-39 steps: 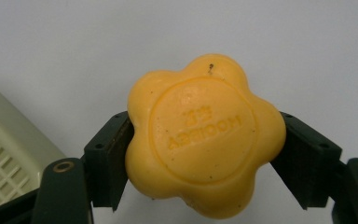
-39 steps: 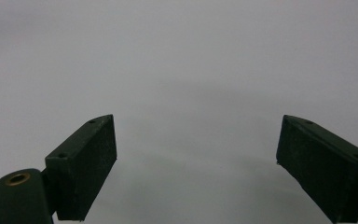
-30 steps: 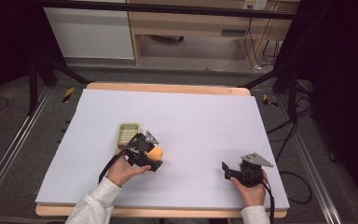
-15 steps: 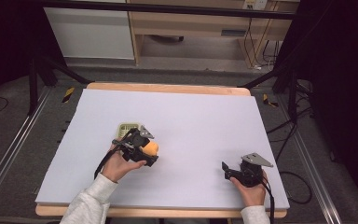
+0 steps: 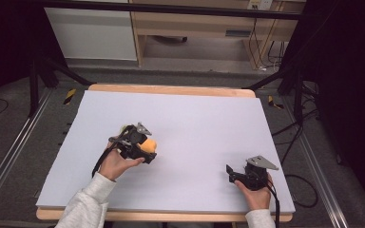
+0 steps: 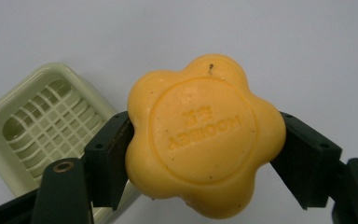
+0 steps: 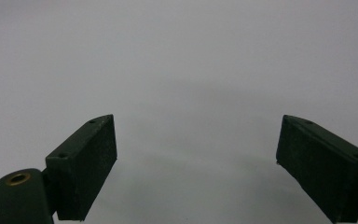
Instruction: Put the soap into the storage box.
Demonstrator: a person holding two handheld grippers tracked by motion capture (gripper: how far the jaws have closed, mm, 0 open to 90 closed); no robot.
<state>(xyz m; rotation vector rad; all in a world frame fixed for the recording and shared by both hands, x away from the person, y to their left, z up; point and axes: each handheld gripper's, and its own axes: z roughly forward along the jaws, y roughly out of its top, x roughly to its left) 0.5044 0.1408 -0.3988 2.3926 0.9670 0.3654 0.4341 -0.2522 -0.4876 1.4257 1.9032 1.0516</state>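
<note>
Right, my left gripper (image 6: 200, 154) is clamped on the orange flower-shaped soap bar (image 6: 204, 135), lifted beside the pale-green slatted plastic soap dish (image 6: 42, 121), placing left; right gripper (image 7: 196, 163) gapes idle.

The orange flower-shaped soap (image 6: 205, 137) carries raised lettering inside a pressed circle, seen upside down in the left gripper view. The larger line seems to read "HOOIBEA", though the letters are soft and uncertain. Above it sit two small characters too faint to read.
</note>
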